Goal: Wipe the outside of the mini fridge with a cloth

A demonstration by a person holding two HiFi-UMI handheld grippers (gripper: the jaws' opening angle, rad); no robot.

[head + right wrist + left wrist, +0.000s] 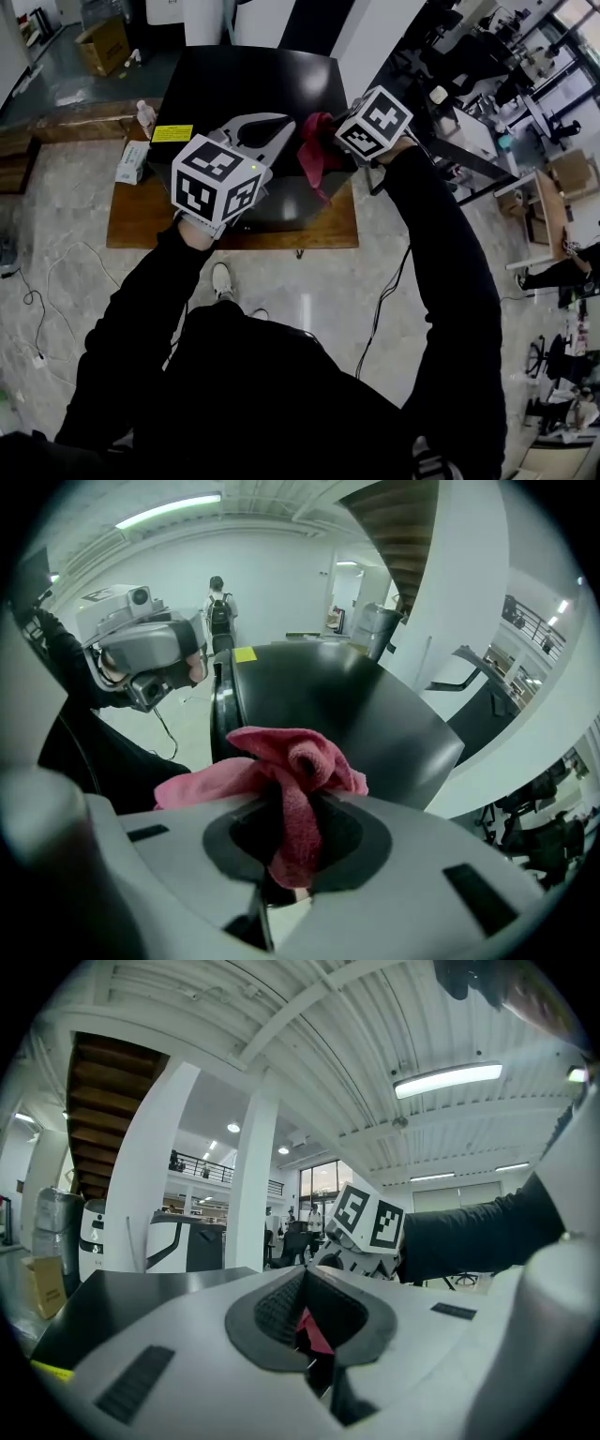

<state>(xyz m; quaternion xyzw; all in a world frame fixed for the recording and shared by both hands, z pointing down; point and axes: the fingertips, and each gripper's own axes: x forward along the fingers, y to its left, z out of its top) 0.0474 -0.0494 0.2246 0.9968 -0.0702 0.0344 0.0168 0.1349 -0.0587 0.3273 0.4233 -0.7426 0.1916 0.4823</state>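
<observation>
The black mini fridge (253, 84) stands on a low wooden platform, and its glossy top also shows in the right gripper view (328, 696). My right gripper (295, 808) is shut on a red cloth (291, 752), which is bunched above the jaws. In the head view the cloth (312, 155) hangs over the fridge's front right edge. My left gripper (284, 127) hovers over the fridge's front, its tips just left of the cloth. Its jaws are shut (305, 1279) with nothing held. A sliver of the cloth (314, 1333) shows through the gap.
The wooden platform (141, 220) carries a tissue pack (133, 161) and a small bottle (145, 114) left of the fridge. A yellow label (172, 133) marks the fridge's left front corner. A cardboard box (103, 45) sits behind, cables (56, 281) trail on the floor, and desks (544, 197) stand at right.
</observation>
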